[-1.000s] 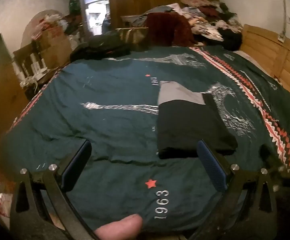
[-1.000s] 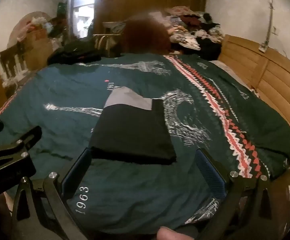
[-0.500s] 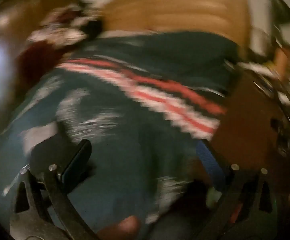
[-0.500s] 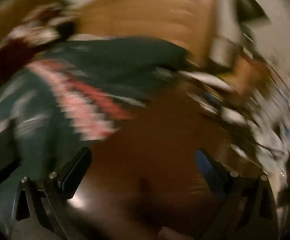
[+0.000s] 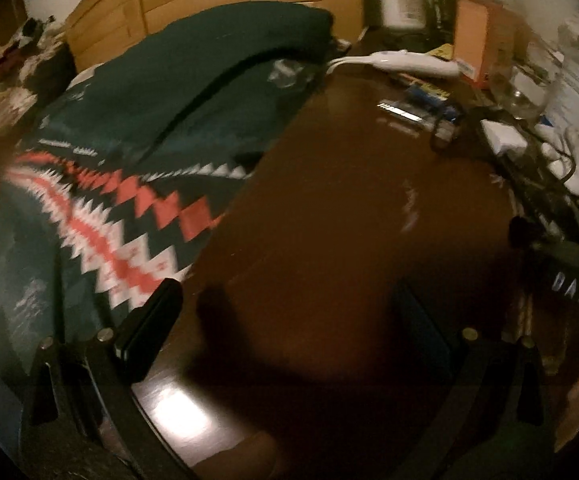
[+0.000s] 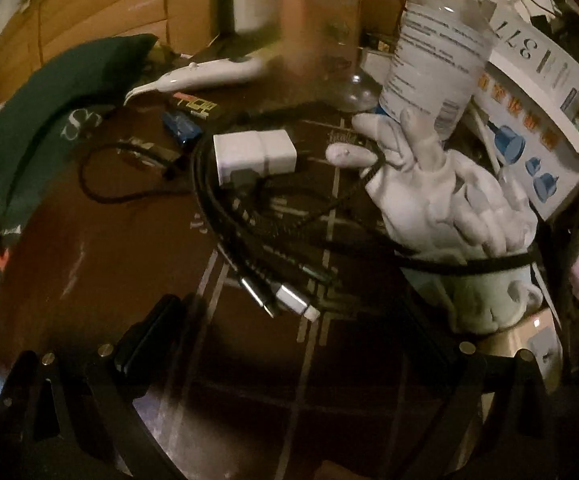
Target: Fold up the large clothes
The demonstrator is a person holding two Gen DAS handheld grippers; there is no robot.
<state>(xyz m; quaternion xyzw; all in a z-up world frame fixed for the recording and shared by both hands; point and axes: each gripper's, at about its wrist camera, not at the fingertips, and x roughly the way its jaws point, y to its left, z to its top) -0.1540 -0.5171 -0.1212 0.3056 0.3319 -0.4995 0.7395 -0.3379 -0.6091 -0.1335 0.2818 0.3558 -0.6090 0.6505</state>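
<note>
The folded black garment is out of both views now. My left gripper (image 5: 285, 320) is open and empty above a dark brown wooden table (image 5: 329, 208), with the green patterned bedspread (image 5: 137, 120) to its left. My right gripper (image 6: 285, 328) is open and empty above the same table (image 6: 89, 240), over a tangle of black cables (image 6: 273, 240). The bedspread edge shows at the left of the right wrist view (image 6: 29, 128).
The table holds a white charger block (image 6: 255, 154), white gloves (image 6: 441, 196), a clear plastic bottle (image 6: 437, 52), a white box (image 6: 529, 80), a white handheld device (image 6: 205, 74) and a mug (image 6: 489, 296). A wooden headboard (image 5: 217, 4) stands behind the bed.
Both grippers swung right, away from the bed and the folded black garment, and now face the cluttered table. Both stayed open and empty.
</note>
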